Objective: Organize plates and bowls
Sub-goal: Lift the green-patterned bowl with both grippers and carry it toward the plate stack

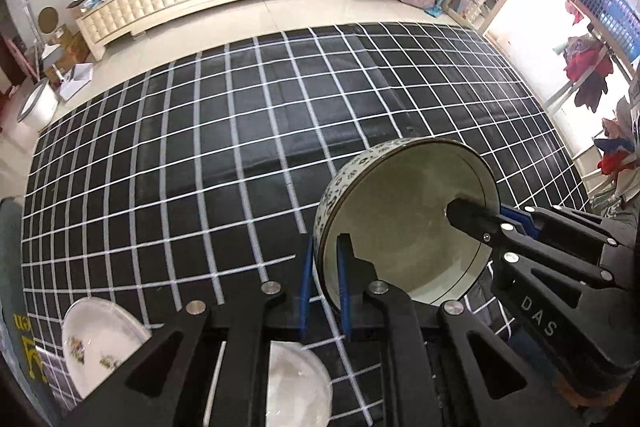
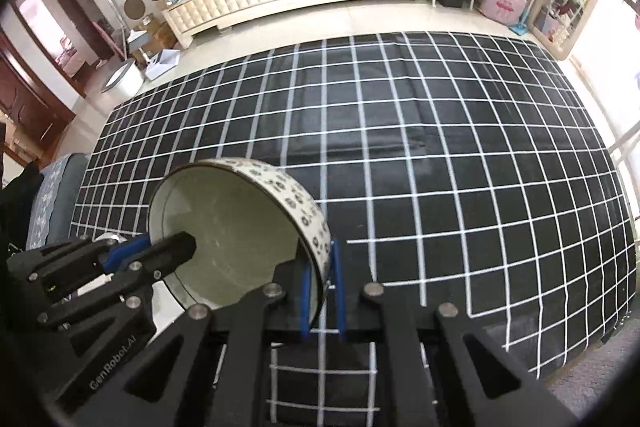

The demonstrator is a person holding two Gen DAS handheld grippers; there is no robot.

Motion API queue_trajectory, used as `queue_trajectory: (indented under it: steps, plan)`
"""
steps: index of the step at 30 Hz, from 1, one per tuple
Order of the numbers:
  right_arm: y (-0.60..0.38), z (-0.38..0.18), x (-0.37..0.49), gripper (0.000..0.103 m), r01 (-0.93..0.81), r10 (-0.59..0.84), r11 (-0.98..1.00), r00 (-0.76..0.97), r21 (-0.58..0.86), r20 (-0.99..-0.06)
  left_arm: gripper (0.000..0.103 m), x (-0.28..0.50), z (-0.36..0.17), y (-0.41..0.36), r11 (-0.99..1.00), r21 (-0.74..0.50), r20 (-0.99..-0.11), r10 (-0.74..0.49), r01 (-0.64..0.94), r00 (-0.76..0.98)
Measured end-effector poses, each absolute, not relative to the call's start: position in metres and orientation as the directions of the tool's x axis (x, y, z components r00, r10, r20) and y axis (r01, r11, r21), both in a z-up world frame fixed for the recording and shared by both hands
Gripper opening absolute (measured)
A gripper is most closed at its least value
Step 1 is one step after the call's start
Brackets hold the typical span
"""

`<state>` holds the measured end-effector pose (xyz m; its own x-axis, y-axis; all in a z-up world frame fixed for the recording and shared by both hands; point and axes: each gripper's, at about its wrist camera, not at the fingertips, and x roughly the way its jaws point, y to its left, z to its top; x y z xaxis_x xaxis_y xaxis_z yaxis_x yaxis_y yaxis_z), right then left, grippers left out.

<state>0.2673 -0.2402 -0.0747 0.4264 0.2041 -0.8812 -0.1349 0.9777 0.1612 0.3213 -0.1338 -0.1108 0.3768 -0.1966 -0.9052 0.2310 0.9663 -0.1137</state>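
The jaws of both grippers are pinched on the wall of one bowl (image 1: 404, 223), on opposite sides. The left gripper (image 1: 325, 279) grips the bowl's left wall, one blue pad inside and one outside; the right gripper (image 2: 322, 287) grips the right wall likewise. Both grippers are pitched steeply downward. The bowl is held tilted above the checked bench (image 1: 240, 131). Two white plates (image 1: 100, 343) are seen on the bench below the left gripper.

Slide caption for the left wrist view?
Both grippers clamp opposite rim edges of a floral bowl above the checked tablecloth.
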Motion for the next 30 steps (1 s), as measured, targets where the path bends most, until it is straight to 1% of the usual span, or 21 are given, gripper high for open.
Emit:
queue_trajectory:
  steps: [8,16,24,30]
  plan:
    - [-0.197,-0.069,0.243,0.013,-0.189,0.21,0.972,0.416,0.142,-0.884,0.01,0.283,-0.099,-0.078,0.975,-0.128,-0.896,-0.193,0.183,0.399]
    - [-0.164,-0.075,0.221,0.013,-0.216,0.218,0.966,0.387,0.142,-0.896,0.01,0.251,-0.102,-0.039,0.98,-0.124,-0.893,-0.179,0.157,0.412]
    - [-0.149,-0.095,0.205,0.013,-0.208,0.195,0.969,0.329,0.131,-0.924,0.01,0.222,-0.111,-0.019,0.983,-0.111,-0.903,-0.161,0.146,0.399]
    - [-0.148,-0.11,0.201,0.014,-0.19,0.181,0.973,0.281,0.13,-0.942,0.01,0.207,-0.13,-0.016,0.983,-0.13,-0.918,-0.169,0.129,0.359]
